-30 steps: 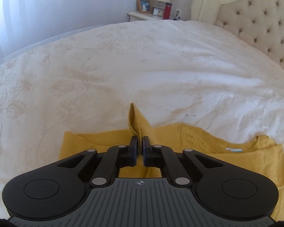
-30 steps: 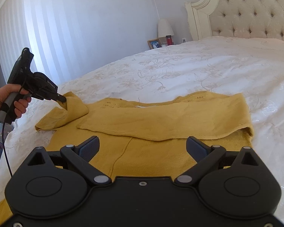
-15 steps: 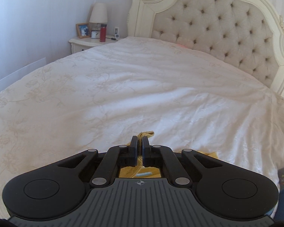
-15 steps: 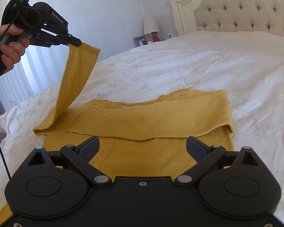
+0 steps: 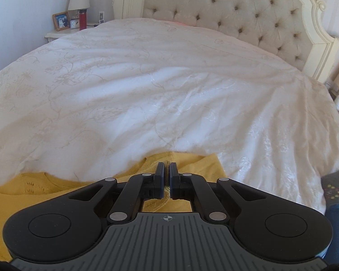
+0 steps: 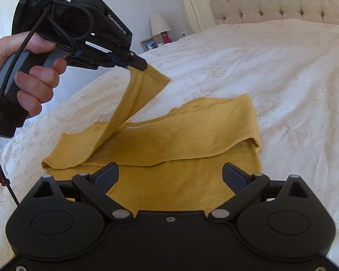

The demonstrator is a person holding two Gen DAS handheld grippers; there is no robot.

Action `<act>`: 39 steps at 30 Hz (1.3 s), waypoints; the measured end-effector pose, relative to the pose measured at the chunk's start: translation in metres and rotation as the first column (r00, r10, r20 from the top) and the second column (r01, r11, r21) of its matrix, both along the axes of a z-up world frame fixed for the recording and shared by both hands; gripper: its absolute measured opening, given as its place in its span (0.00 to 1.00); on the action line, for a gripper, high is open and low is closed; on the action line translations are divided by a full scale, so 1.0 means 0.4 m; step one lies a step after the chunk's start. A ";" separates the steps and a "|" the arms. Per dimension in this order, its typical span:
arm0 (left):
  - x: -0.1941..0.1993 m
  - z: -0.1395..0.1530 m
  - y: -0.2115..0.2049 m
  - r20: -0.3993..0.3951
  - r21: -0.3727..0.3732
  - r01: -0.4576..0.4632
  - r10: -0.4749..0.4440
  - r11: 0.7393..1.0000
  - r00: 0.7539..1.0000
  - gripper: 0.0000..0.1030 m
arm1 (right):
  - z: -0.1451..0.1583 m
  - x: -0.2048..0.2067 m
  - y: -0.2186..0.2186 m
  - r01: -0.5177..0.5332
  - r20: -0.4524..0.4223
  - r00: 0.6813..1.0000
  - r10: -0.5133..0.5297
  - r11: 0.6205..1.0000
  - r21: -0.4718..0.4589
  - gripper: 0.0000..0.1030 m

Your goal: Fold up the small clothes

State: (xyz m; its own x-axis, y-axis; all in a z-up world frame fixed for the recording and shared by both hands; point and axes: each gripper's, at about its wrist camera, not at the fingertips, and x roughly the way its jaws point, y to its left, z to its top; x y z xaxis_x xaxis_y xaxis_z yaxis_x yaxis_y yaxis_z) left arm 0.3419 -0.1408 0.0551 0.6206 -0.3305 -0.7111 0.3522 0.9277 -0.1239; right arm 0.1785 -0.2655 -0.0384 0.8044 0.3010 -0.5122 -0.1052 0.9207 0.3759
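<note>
A mustard-yellow knit top [image 6: 187, 140] lies on the white bed, one sleeve folded flat across its body. My left gripper [image 5: 167, 177] is shut on the cuff of the other sleeve [image 6: 147, 76] and holds it raised above the garment; the sleeve hangs down in a band to the top's left shoulder. In the right wrist view the left gripper [image 6: 140, 65] is at the upper left, held by a hand. My right gripper [image 6: 170, 174] is open and empty, just above the near part of the top.
The white embroidered bedspread [image 5: 169, 90] stretches to a tufted cream headboard [image 5: 237, 11]. A bedside table [image 5: 56, 33] with a lamp, a photo frame and a red bottle stands at the far left. A socked foot [image 5: 334, 185] shows at the right edge.
My left gripper has lifted the sleeve cuff off the bed and carried it up and to the right over the top. The right gripper has stayed open and nearly still.
</note>
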 end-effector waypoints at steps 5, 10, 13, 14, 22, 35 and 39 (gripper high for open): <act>-0.003 -0.018 -0.056 0.002 -0.046 0.007 -0.007 0.999 1.000 0.04 | -0.001 0.003 -0.013 0.015 -0.015 1.000 -0.015 1.000 0.008 0.95; -0.013 -0.049 -0.118 0.014 -0.010 0.050 -0.050 0.999 0.999 0.05 | -0.010 0.010 -0.023 0.032 -0.039 0.999 -0.032 0.999 -0.001 0.95; -0.023 -0.058 -0.125 0.029 0.040 0.056 -0.057 0.998 0.998 0.19 | -0.016 0.015 -0.028 0.040 -0.054 0.998 -0.040 0.999 -0.003 0.95; -0.032 -0.056 -0.119 0.044 0.052 0.056 -0.058 0.997 0.997 0.32 | -0.017 0.016 -0.029 0.042 -0.058 0.997 -0.042 0.999 -0.004 0.95; -0.095 -0.028 -0.018 0.187 0.065 0.053 -0.064 0.996 0.980 0.44 | -0.032 0.028 -0.043 0.067 -0.085 0.994 -0.066 0.998 0.009 0.95; -0.198 -0.205 0.335 0.133 0.265 -0.253 0.224 0.931 0.965 0.44 | -0.049 0.036 -0.050 0.082 -0.101 0.992 -0.079 0.996 0.025 0.95; -0.241 -0.263 0.444 0.088 0.229 -0.338 0.326 0.913 0.941 0.44 | -0.062 0.039 -0.039 0.075 -0.103 0.992 -0.074 0.997 0.009 0.95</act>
